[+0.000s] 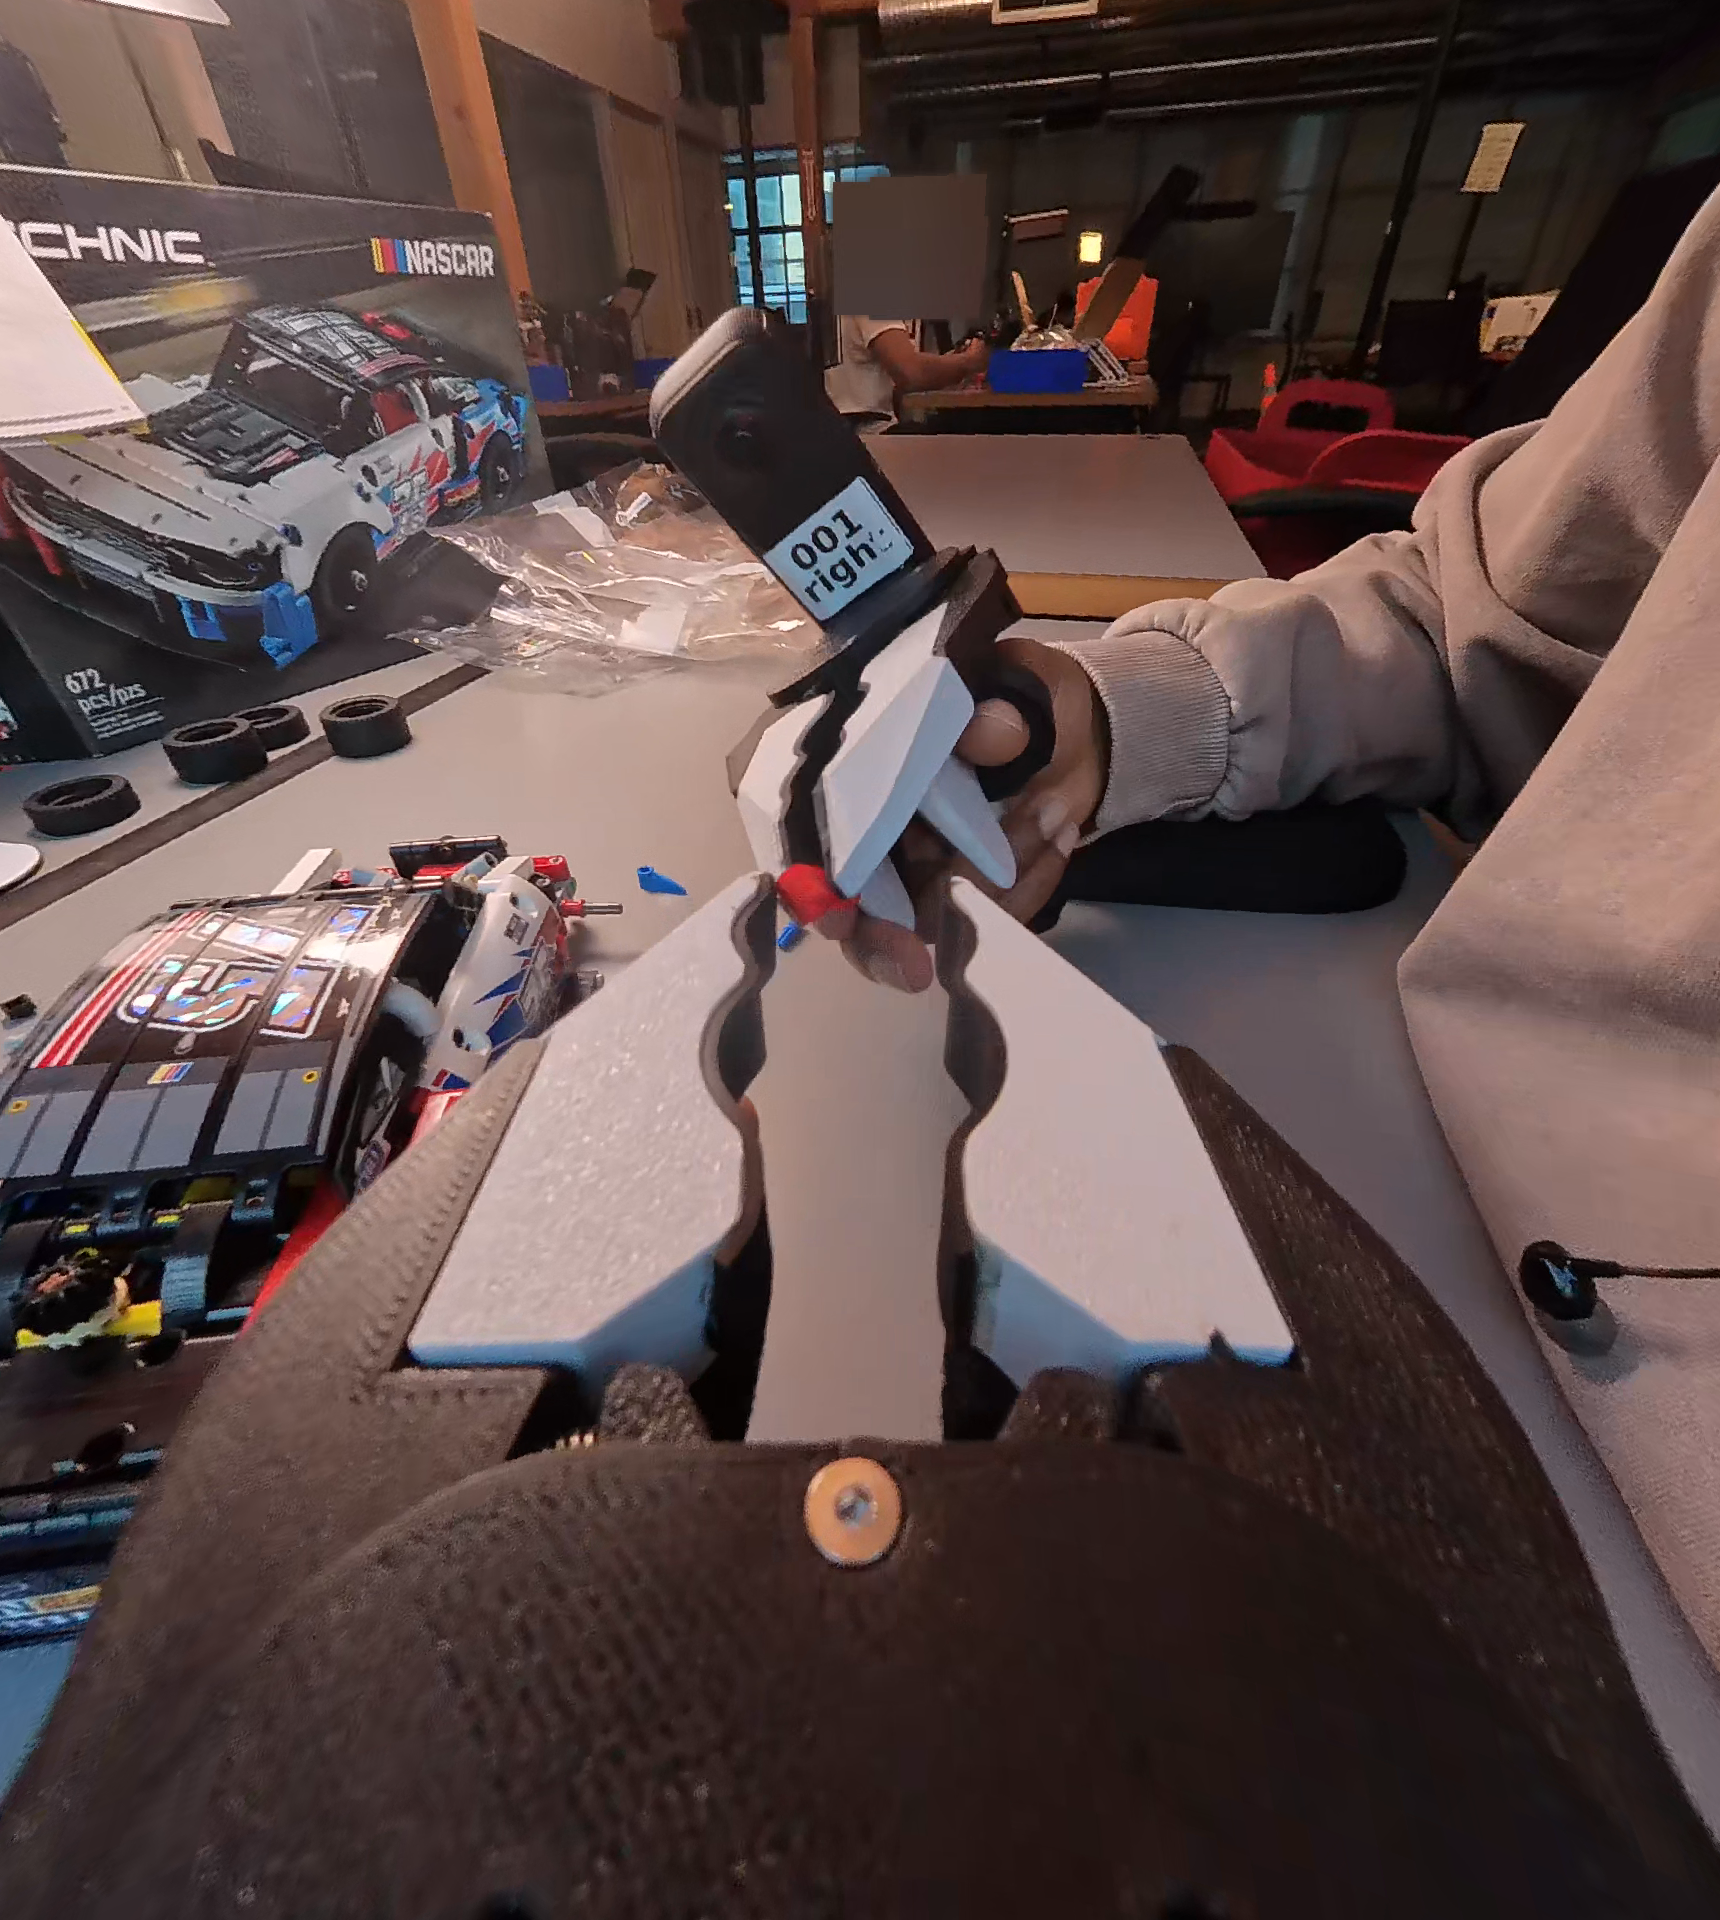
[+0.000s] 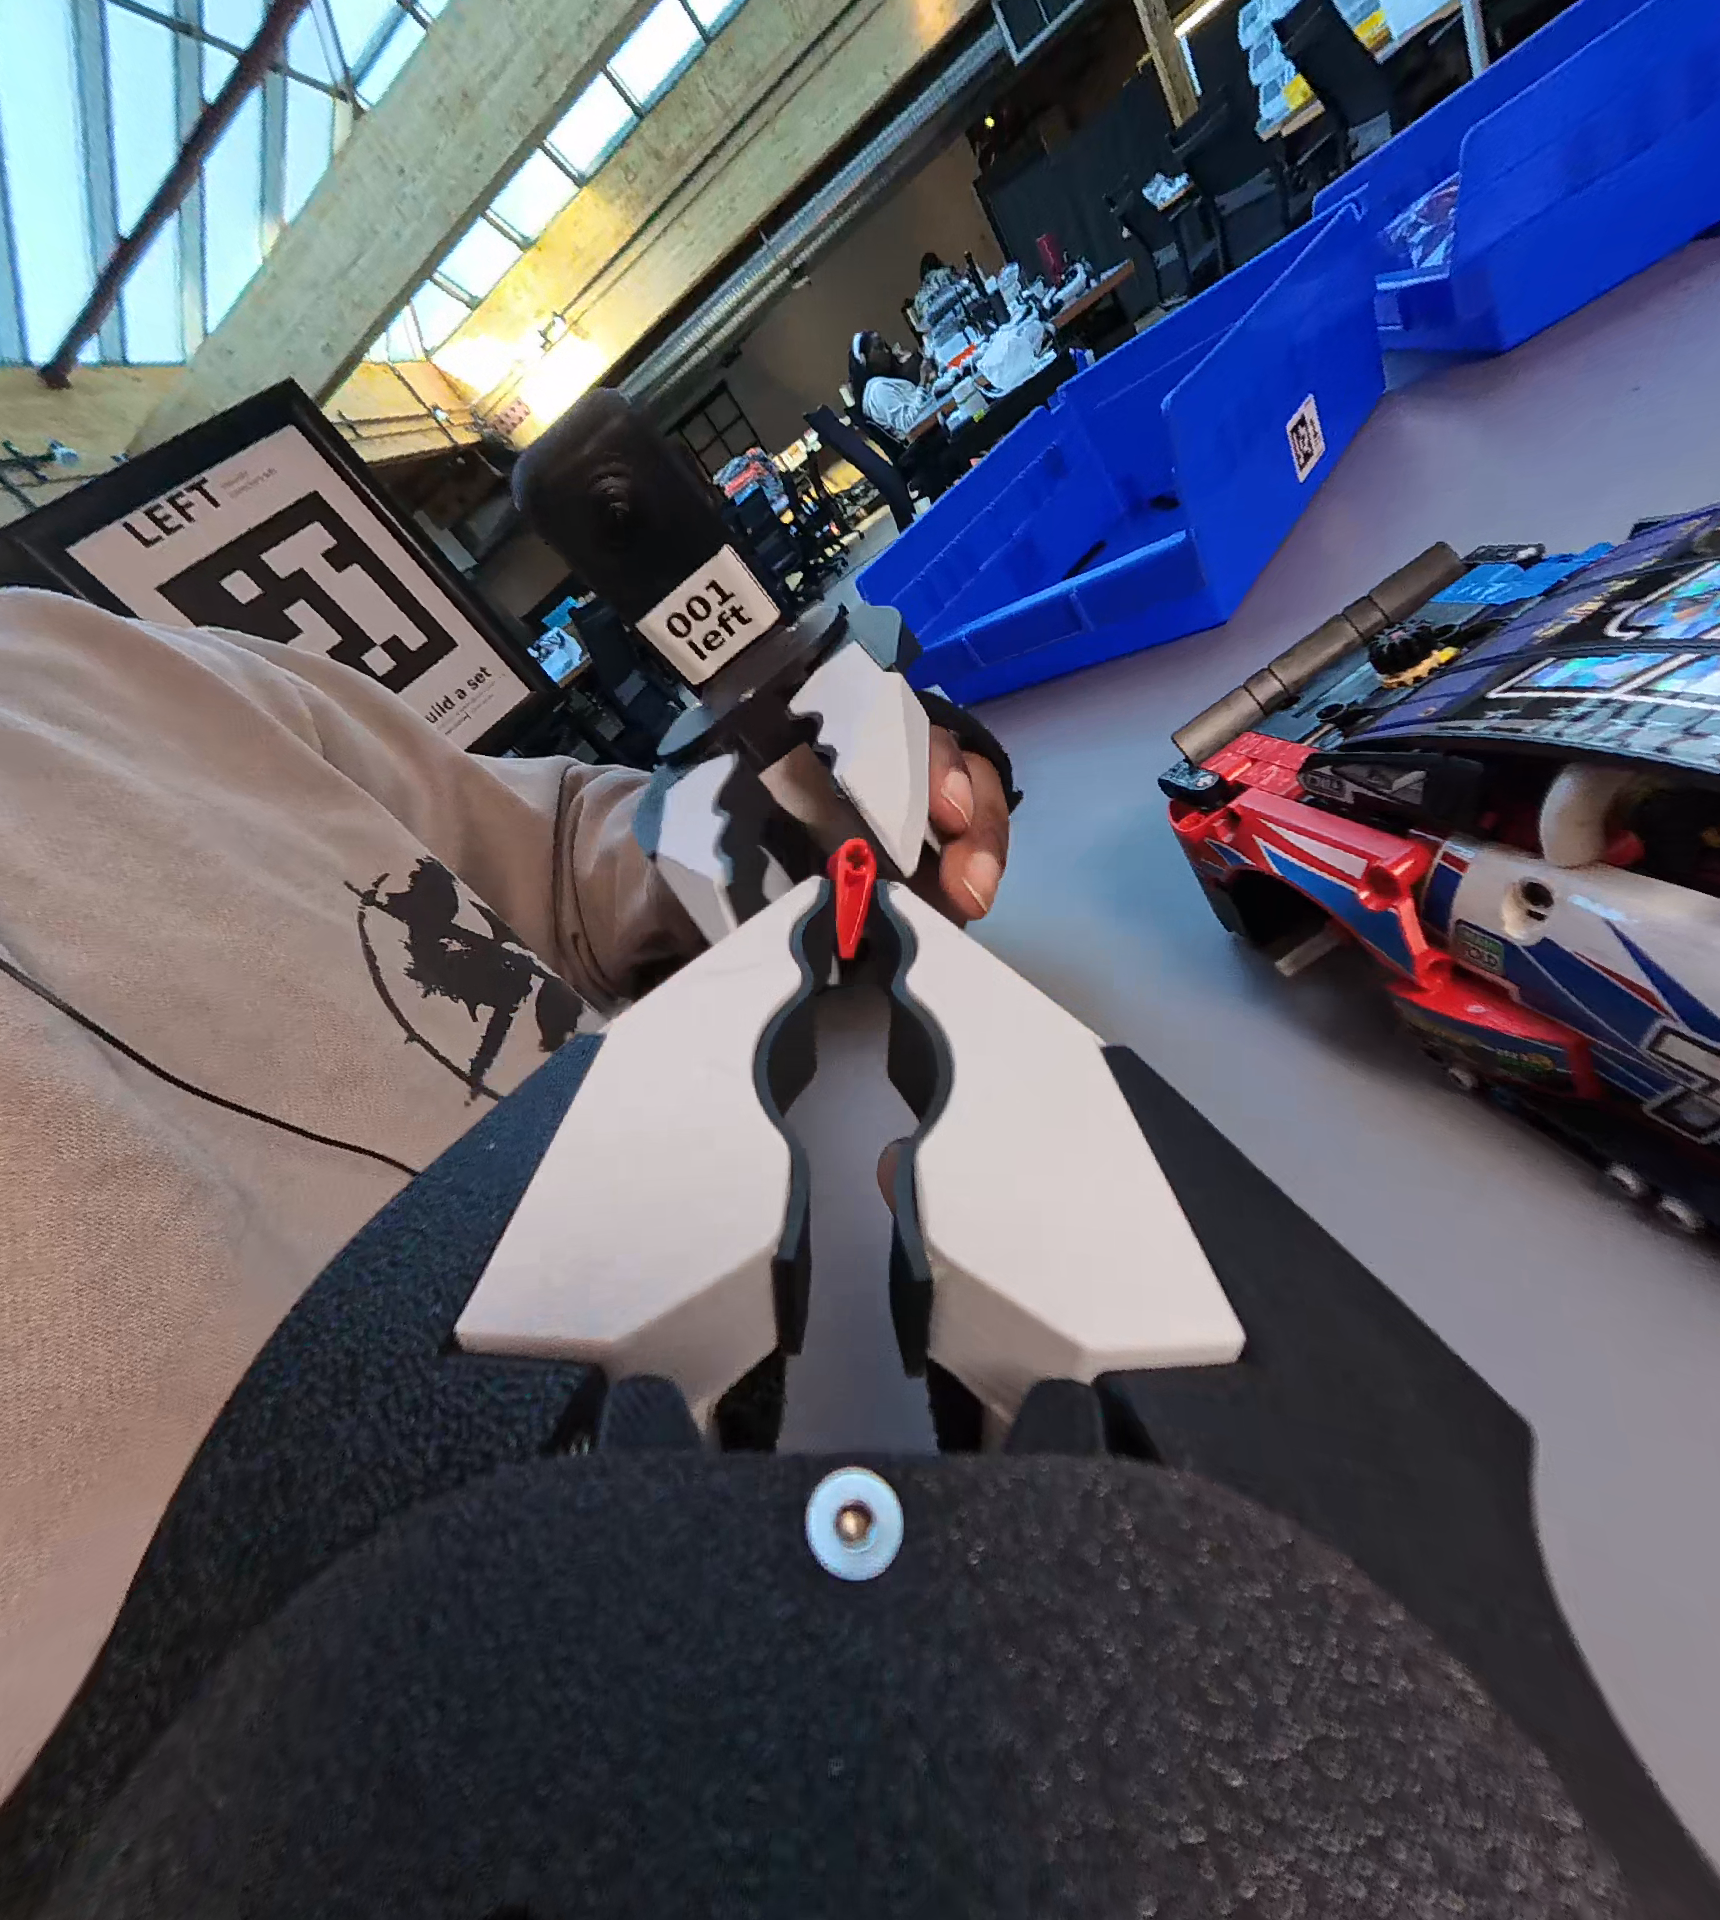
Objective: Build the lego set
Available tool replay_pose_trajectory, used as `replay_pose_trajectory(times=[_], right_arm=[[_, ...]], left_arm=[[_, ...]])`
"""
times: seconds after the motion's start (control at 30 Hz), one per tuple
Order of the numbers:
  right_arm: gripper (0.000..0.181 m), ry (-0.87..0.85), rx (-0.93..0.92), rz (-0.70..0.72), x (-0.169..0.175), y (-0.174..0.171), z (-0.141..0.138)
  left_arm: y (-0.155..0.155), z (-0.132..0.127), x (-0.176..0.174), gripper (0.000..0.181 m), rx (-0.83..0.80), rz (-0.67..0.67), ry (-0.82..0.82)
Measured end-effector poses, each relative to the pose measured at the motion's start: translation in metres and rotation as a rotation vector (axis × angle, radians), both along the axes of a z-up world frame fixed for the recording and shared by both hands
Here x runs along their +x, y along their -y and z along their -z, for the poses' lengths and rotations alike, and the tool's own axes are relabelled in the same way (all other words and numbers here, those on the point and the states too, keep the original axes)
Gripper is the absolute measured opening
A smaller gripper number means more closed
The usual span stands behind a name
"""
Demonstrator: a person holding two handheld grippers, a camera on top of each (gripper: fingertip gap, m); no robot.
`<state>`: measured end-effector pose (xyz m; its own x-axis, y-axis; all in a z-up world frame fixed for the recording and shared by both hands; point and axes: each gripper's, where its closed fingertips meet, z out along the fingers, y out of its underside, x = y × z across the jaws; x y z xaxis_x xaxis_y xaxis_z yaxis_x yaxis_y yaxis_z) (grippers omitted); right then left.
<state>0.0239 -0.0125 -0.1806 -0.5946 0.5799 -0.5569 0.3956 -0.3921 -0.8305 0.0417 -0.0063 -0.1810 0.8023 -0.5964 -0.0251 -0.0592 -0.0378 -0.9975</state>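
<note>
The partly built Lego race car (image 1: 212,1018) lies on the grey table to the left of my left gripper; it also shows at the right of the right wrist view (image 2: 1562,831). My right gripper (image 2: 851,904) is shut on a small red Lego piece (image 2: 851,883) at its fingertips. In the left wrist view the right gripper (image 1: 830,888) points toward me with the red piece (image 1: 806,896), and a small blue pin (image 1: 788,935) shows just under it. My left gripper (image 1: 856,894) is open and empty, tip to tip with the right one, its left fingertip beside the red piece. It also shows in the right wrist view (image 2: 794,842).
The set's box (image 1: 212,447) stands at the back left with black tyres (image 1: 212,748) in front of it and empty plastic bags (image 1: 607,582) beside it. A loose blue piece (image 1: 661,881) lies past the car. Blue bins (image 2: 1251,468) stand behind the car. A person's beige sleeve (image 1: 1458,623) fills the right side. The grippers are tip to tip, or close to it.
</note>
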Motion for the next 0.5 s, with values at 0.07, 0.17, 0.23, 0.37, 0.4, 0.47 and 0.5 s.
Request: replay_pose_trajectory(times=[0.07,0.17,0.23,0.37,0.4,0.47,0.5], right_arm=[[0.003,0.011,0.046,-0.002,0.001,0.0,0.006],[0.004,0.015,0.159,0.0,0.002,0.003,0.016],[0.004,0.017,0.247,0.009,0.002,0.005,0.024],[0.004,0.009,0.377,0.025,0.002,0.0,0.032],[0.004,0.008,0.403,0.031,0.002,-0.003,0.034],[0.004,-0.003,0.489,0.032,0.003,-0.005,0.041],[0.004,-0.009,0.543,0.026,0.004,-0.005,0.046]], left_arm=[[-0.001,0.004,0.002,0.031,-0.023,0.011,-0.006],[-0.004,0.015,-0.001,0.028,-0.056,-0.016,-0.054],[-0.004,0.021,0.0,0.025,-0.068,-0.014,-0.105],[-0.003,0.032,-0.003,0.016,-0.051,-0.043,-0.252],[-0.004,0.035,-0.006,0.014,-0.053,-0.055,-0.293],[-0.003,0.044,-0.01,0.01,-0.078,-0.062,-0.35],[-0.002,0.047,-0.01,0.009,-0.098,-0.058,-0.354]])
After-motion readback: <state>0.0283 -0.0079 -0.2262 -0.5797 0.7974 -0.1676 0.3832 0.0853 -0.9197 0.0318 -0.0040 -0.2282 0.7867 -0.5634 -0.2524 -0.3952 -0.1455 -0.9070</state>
